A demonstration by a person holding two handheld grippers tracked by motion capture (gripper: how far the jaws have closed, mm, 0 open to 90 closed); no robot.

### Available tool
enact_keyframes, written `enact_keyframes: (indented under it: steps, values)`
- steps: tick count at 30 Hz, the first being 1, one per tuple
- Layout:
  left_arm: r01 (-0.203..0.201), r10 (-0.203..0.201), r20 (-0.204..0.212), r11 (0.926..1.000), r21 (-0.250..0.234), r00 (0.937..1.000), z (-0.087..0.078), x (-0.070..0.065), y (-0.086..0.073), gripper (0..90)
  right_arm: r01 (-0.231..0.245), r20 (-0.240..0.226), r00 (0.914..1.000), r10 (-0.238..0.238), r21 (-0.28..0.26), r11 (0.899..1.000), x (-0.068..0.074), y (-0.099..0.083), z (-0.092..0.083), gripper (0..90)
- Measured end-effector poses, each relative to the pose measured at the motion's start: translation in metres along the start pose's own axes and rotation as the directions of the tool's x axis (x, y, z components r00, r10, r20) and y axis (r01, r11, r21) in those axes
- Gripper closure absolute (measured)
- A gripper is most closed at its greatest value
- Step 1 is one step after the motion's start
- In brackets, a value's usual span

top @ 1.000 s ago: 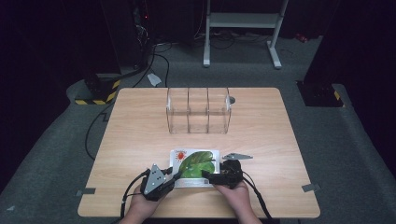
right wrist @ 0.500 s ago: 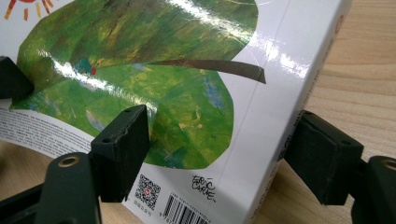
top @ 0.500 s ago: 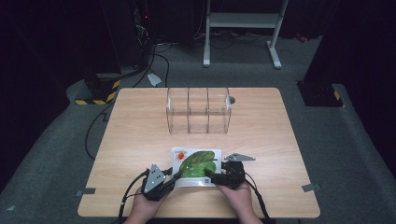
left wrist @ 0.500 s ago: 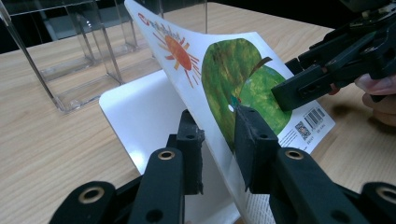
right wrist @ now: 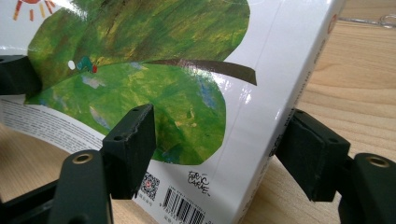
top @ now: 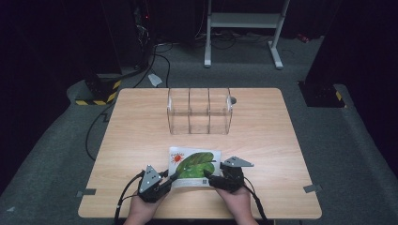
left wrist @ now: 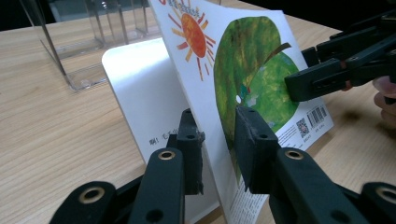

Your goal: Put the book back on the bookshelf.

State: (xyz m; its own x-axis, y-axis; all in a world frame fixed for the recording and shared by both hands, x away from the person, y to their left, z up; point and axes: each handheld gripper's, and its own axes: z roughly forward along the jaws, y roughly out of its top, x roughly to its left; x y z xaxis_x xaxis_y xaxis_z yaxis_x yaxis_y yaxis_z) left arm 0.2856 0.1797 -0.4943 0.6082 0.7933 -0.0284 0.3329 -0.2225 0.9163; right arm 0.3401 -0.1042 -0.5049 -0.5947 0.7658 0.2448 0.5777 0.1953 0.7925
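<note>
At the near edge of the table (top: 141, 117) lies a picture book (top: 195, 161) with a green leaf and a red sun on its cover. The left gripper (left wrist: 217, 140) is pinched tight on the lifted cover. The right gripper (right wrist: 219, 144) has just been closing around the book's spine side, but its jaws have gaps and do not press yet. So the book may soon be held by both. Its long side runs left to right across the table, in front of the clear plastic organizer (top: 199, 111).
</note>
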Motion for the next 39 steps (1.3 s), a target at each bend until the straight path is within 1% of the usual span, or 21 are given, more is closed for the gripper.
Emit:
enact_keyframes:
  steps: [7, 9, 12, 14, 15, 17, 19, 24, 27, 31, 37, 39]
  values:
    - [0.001, -0.001, -0.010, 1.0000, 0.007, 0.9999, 0.001, 0.002, 0.000, 72.1, 0.012, 0.006, 0.9999, -0.012, -0.009, 1.000, 0.002, -0.001, -0.002, 30.6]
    - [0.008, -0.008, -0.009, 0.9999, 0.007, 0.9999, 0.003, 0.002, 0.000, 72.0, 0.008, 0.007, 0.9999, -0.008, -0.009, 1.000, 0.003, -0.001, -0.003, 30.7]
    - [0.006, -0.006, -0.016, 0.9999, 0.014, 0.9999, 0.003, 0.003, 0.000, 71.7, 0.005, 0.016, 0.9999, -0.005, -0.022, 1.000, 0.004, -0.001, -0.004, 31.1]
    - [0.026, -0.026, -0.023, 0.9995, 0.019, 0.9994, 0.004, 0.005, -0.001, 71.3, 0.021, 0.027, 0.9994, -0.020, -0.035, 0.999, 0.006, 0.001, -0.003, 31.3]
    - [0.026, -0.026, -0.023, 0.9995, 0.019, 0.9994, 0.004, 0.005, -0.001, 71.2, 0.021, 0.027, 0.9994, -0.020, -0.035, 0.999, 0.006, 0.001, -0.003, 31.3]
    - [0.010, -0.009, -0.030, 0.9993, 0.036, 0.9995, 0.005, 0.007, -0.002, 70.7, 0.038, 0.033, 0.9988, -0.036, -0.054, 0.998, 0.008, 0.001, -0.006, 32.8]
    - [0.007, -0.005, -0.036, 0.9991, 0.042, 0.9994, 0.006, 0.008, -0.002, 70.6, 0.053, 0.039, 0.9980, -0.051, -0.063, 0.997, 0.009, 0.002, -0.008, 33.4]
    - [-0.007, 0.009, -0.044, 0.9984, 0.056, 0.9990, 0.009, 0.007, -0.003, 70.3, 0.063, 0.049, 0.9971, -0.059, -0.083, 0.995, 0.010, 0.003, -0.012, 34.0]
    - [-0.002, 0.004, -0.044, 0.9983, 0.058, 0.9990, 0.012, 0.009, -0.004, 69.7, 0.070, 0.051, 0.9966, -0.066, -0.084, 0.994, 0.010, 0.002, -0.013, 34.3]
    - [-0.009, 0.012, -0.045, 0.9980, 0.062, 0.9989, 0.013, 0.009, -0.005, 68.8, 0.077, 0.053, 0.9959, -0.073, -0.085, 0.993, 0.010, 0.002, -0.013, 34.6]
    - [-0.026, 0.030, -0.047, 0.9958, 0.088, 0.9984, 0.017, 0.008, -0.006, 66.7, 0.088, 0.061, 0.9947, -0.083, -0.097, 0.991, 0.011, 0.001, -0.017, 35.3]
    - [-0.022, 0.027, -0.049, 0.9948, 0.100, 0.9984, 0.019, 0.008, -0.006, 66.0, 0.094, 0.062, 0.9942, -0.088, -0.097, 0.991, 0.011, 0.001, -0.018, 35.4]
